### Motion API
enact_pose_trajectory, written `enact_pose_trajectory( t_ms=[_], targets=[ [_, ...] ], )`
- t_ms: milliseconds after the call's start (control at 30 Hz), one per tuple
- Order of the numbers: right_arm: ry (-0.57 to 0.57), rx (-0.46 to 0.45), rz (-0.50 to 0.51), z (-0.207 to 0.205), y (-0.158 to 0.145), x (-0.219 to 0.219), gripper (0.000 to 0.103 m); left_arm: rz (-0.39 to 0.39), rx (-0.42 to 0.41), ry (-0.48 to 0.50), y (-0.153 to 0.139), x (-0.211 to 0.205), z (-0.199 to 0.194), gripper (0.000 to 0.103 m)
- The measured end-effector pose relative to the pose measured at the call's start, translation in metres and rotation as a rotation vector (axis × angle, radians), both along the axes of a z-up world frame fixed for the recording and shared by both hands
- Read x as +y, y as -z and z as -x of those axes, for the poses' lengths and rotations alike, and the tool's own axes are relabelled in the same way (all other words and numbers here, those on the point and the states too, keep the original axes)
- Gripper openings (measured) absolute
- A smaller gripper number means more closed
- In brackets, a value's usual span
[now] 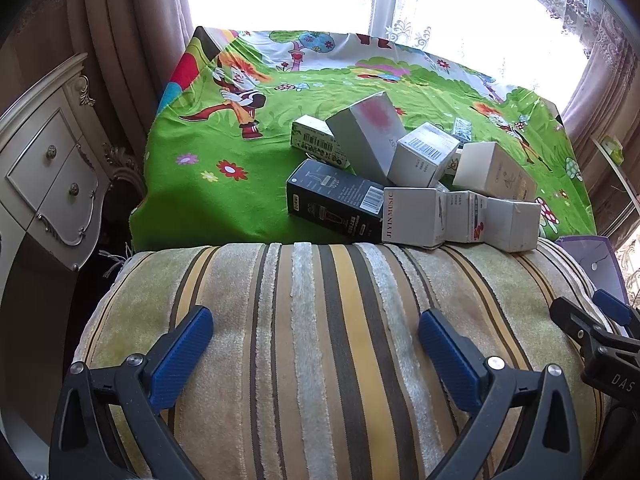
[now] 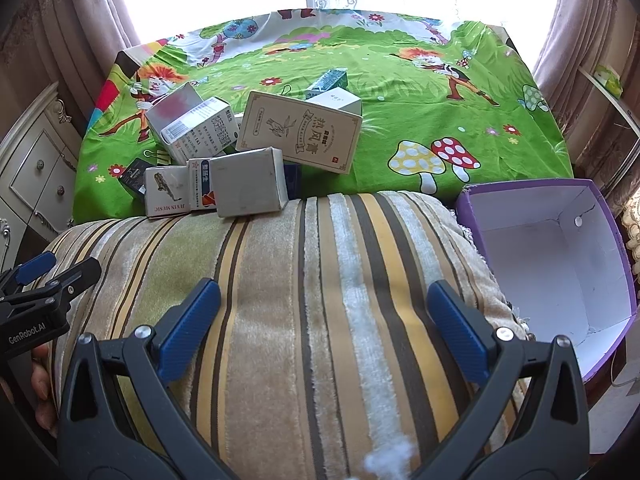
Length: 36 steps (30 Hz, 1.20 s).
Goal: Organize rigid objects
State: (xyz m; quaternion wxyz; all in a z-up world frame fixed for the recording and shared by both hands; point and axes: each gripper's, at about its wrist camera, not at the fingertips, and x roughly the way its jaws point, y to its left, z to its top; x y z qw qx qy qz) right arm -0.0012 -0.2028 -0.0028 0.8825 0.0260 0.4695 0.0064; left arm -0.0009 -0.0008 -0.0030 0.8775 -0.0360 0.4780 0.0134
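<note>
We take the striped cushion (image 2: 304,300) as our landmark. Behind it lies the green cartoon cloth (image 2: 400,92), and to its right stands the purple bin (image 2: 624,240), empty, probably to receive the boxes (image 2: 248,148). These lie heaped at the cushion's far edge. The left gripper (image 1: 316,332) and right gripper (image 2: 324,304) hover above the cushion, jaws spread, holding nothing. Lower boxes are partly hidden.

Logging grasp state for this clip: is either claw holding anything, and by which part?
Nothing is held. The left claw and right claw are both open over the striped cushion, short of the boxes.
</note>
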Motion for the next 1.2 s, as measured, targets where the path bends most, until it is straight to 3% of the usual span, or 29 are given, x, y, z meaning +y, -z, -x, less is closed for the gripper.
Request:
enact_pose_trajectory(
  t_ms=[367,533,767,867,1033,1200],
  targets=[
    [-0.003,0.011,0.012,-0.003,-0.001,0.003,0.103,0.000,0.000,0.000,-0.001,0.000,-0.001,0.103],
    [-0.040,0.074,-0.007,-0.009,-0.002,-0.001,0.103,0.010,-0.006,0.001,-0.002,0.001,0.000,0.103],
    [-0.045,0.048,-0.143,-0.014,-0.010,-0.015,0.103,0.178,-0.045,0.069,-0.011,0.008,-0.005,0.102],
    [-0.060,0.038,-0.176,-0.021,-0.013,-0.017,0.103,0.240,-0.041,0.118,-0.012,0.002,-0.015,0.095],
    [-0.131,-0.016,-0.088,-0.031,-0.022,-0.009,0.103,0.298,-0.014,0.158,-0.009,-0.008,-0.036,0.084],
    [-0.191,-0.021,-0.096,-0.050,-0.021,-0.001,0.103,0.344,0.019,0.181,-0.004,-0.010,-0.058,0.078]
  ],
)
